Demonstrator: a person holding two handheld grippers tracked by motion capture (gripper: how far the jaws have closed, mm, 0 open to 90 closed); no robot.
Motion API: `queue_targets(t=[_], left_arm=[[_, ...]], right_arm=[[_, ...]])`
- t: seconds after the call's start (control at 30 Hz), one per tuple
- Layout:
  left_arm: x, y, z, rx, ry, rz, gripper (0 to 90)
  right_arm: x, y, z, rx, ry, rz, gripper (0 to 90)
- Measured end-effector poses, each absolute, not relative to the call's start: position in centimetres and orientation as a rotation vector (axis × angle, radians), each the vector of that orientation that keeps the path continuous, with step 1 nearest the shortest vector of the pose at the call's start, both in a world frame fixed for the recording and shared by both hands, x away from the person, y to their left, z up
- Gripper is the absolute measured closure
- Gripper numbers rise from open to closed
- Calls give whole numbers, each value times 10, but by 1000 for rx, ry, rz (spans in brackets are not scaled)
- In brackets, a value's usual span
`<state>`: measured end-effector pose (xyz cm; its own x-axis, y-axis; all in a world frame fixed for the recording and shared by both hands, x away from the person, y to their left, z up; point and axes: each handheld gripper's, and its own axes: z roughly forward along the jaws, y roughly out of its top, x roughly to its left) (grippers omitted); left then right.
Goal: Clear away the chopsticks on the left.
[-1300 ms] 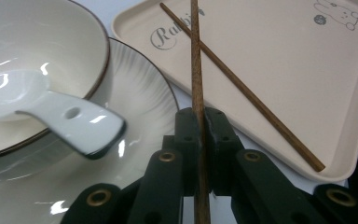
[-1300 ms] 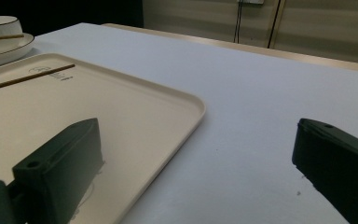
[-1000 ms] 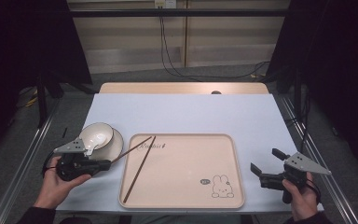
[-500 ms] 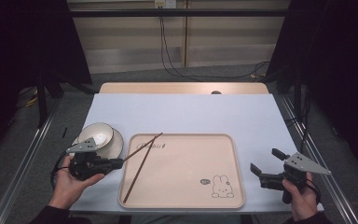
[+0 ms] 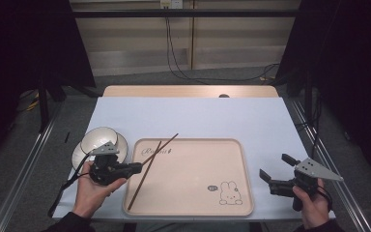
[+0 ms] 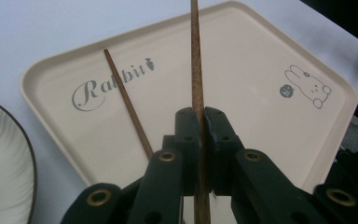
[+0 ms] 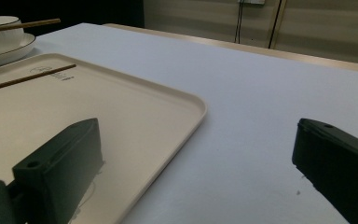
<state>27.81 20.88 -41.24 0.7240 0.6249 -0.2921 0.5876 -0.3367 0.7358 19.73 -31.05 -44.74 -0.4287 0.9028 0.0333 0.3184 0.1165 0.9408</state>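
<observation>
My left gripper (image 5: 137, 167) (image 6: 198, 116) hovers at the left rim of the beige rabbit tray (image 5: 198, 164) (image 6: 242, 60), shut on a brown chopstick (image 5: 164, 146) (image 6: 195, 56). That stick slants up and to the right, and its tip passes over the tray's far rim. The second chopstick (image 5: 135, 193) (image 6: 126, 98) lies on the tray's left part, crossing under the held one. A white bowl (image 5: 99, 137) stands on a plate (image 5: 78, 154) just left of the tray. My right gripper (image 5: 274, 165) (image 7: 198, 135) rests open and empty beyond the tray's right rim (image 7: 200, 109).
A white sheet (image 5: 198, 116) covers the table, bare behind and to the right of the tray. Metal rails (image 5: 29, 164) run along both sides, with dark floor beyond. Cables (image 5: 183, 67) lie on the floor past the far edge.
My left gripper has carried the held chopstick to the right, from beside the plate to the tray's left rim. The right gripper has stayed still.
</observation>
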Motion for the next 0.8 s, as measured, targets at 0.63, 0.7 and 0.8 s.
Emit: queue_targets(t=[0.63,0.7,0.8], left_arm=[[272,174,-427,1967,1266,153,847],[270,172,-431,1965,1284,155,847],[267,170,-436,1983,1292,150,847]], right_arm=[[197,-311,-448,1183,1826,1312,12],[197,-310,-448,1183,1827,1314,13],[197,-310,-447,1184,1828,1314,12]])
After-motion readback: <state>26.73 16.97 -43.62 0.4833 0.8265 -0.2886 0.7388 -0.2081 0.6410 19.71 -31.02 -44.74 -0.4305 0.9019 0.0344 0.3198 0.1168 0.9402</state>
